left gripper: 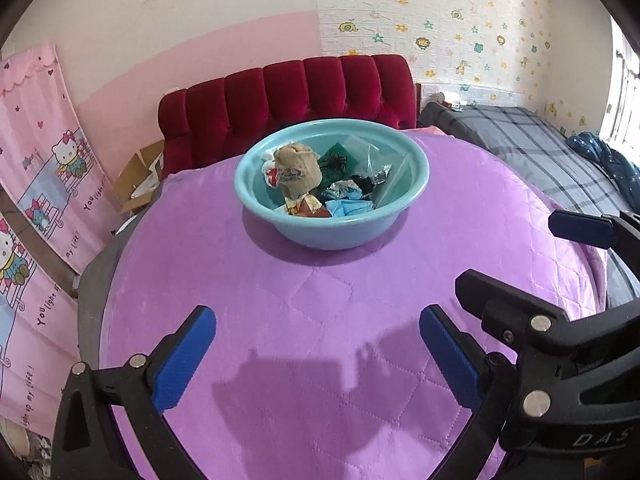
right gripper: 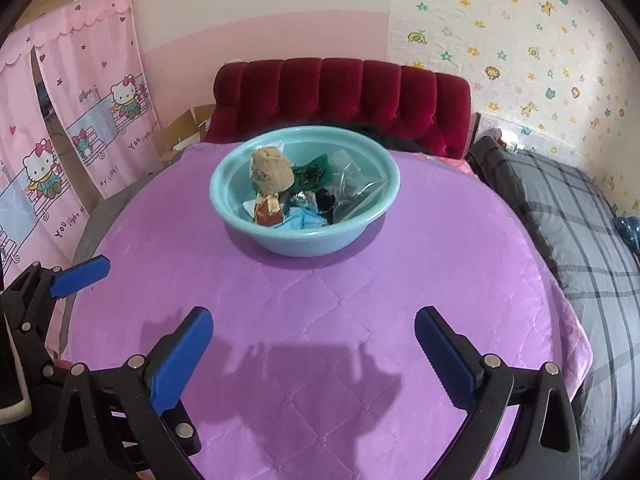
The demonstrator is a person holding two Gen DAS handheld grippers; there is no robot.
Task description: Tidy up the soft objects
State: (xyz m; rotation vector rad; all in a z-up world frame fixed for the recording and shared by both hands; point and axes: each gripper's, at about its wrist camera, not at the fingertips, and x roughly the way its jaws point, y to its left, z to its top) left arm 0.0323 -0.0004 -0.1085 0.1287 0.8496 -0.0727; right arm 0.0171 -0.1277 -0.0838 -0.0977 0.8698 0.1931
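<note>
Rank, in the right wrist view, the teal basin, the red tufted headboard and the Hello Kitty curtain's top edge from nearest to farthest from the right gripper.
From the right gripper, open over the purple quilt:
1. Teal basin, straight ahead at the centre of the quilt.
2. Red tufted headboard, behind the basin, past the quilt's far edge.
3. Hello Kitty curtain top edge, far left, up against the wall.

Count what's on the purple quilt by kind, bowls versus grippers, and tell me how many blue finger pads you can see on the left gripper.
Bowls: 1, the bowl, holding soft items
Grippers: 2, left gripper and right gripper
Blue pads on the left gripper: 2
Total: 5
</note>
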